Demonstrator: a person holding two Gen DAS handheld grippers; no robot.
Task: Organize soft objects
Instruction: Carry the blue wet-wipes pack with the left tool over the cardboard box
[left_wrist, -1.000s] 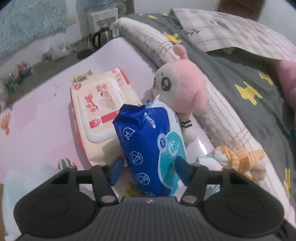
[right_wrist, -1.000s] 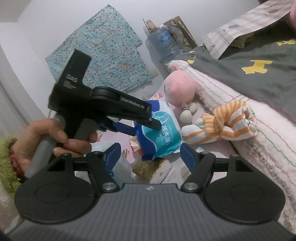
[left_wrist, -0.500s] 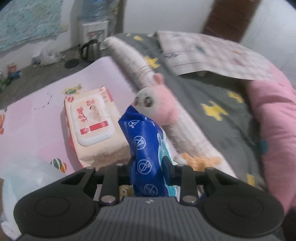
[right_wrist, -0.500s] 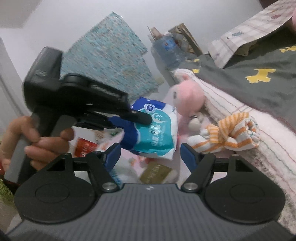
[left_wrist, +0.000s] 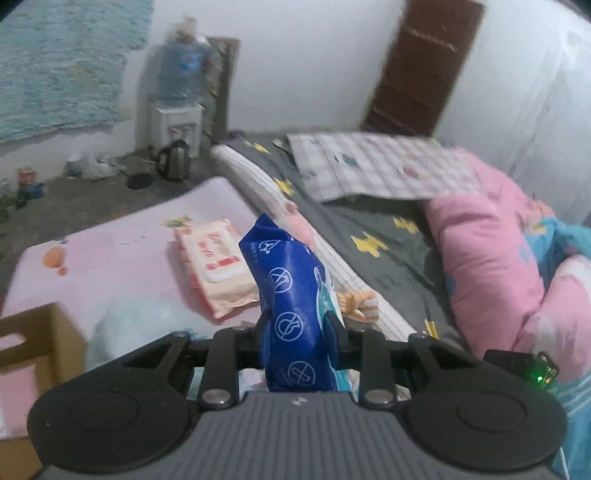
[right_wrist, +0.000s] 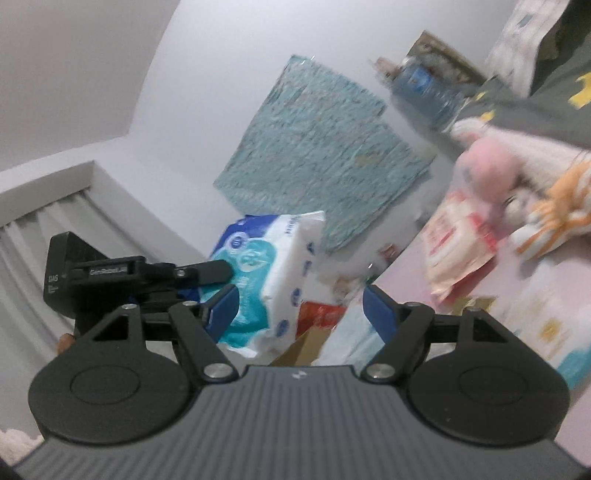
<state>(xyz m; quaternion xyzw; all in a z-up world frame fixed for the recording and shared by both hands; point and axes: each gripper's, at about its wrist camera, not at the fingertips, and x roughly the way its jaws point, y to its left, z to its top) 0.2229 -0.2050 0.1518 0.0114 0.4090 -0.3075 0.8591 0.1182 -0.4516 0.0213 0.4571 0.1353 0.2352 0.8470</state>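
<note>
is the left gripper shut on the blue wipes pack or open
Shut on it: the left gripper has both fingers pressed against the blue wipes pack, which is lifted off the mat. The right gripper is open, empty.

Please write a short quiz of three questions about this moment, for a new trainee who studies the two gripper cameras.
1. True or false: the right gripper is shut on the pink plush toy.
2. Which thing does the left gripper hold? A) the blue tissue pack B) the peach wet wipes pack C) the orange striped plush
3. Fill the gap: the peach wet wipes pack lies on the ___ mat.

Key: 1. False, its jaws stand open and hold nothing. 2. A. 3. Pink.
</note>
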